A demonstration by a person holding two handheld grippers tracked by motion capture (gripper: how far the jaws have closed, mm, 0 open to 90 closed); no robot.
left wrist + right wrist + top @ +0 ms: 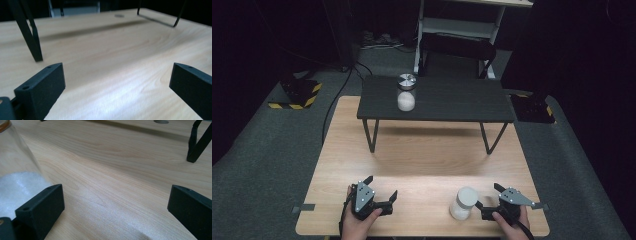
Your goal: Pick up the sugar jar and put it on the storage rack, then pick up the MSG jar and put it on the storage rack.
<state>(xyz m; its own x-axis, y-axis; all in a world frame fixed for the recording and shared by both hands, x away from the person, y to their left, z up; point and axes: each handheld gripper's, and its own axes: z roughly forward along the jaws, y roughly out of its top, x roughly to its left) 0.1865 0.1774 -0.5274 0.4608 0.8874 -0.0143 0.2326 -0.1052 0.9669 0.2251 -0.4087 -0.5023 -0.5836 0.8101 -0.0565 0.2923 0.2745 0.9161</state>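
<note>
A pale wooden table (pixel 422 155) with visible grain fills the middle of the high view, standing on grey carpet (pixel 272 150) in a dark room. On its far half stands a small black bench-like shelf (pixel 447 100) on thin black legs. A glass jar with a silver lid (pixel 406 92), partly filled with something white, sits on top of that shelf toward its left end. Behind it a white frame (pixel 462 25) rises in the gloom, and yellow-and-black striped bases (pixel 297 95) lie on the carpet at either side.

At the near edge, the left gripper (pixel 379 192) rests on the wood with its jaws spread wide and nothing between them. The right gripper (pixel 489 197) sits near the right corner, jaws also wide apart and holding nothing. Just beside it to the left stands a second jar with a white lid (pixel 463 203), holding white grains, perhaps salt or sugar. In the right gripper view the glass lies close outside the left jaw; whether it touches is unclear.
</note>
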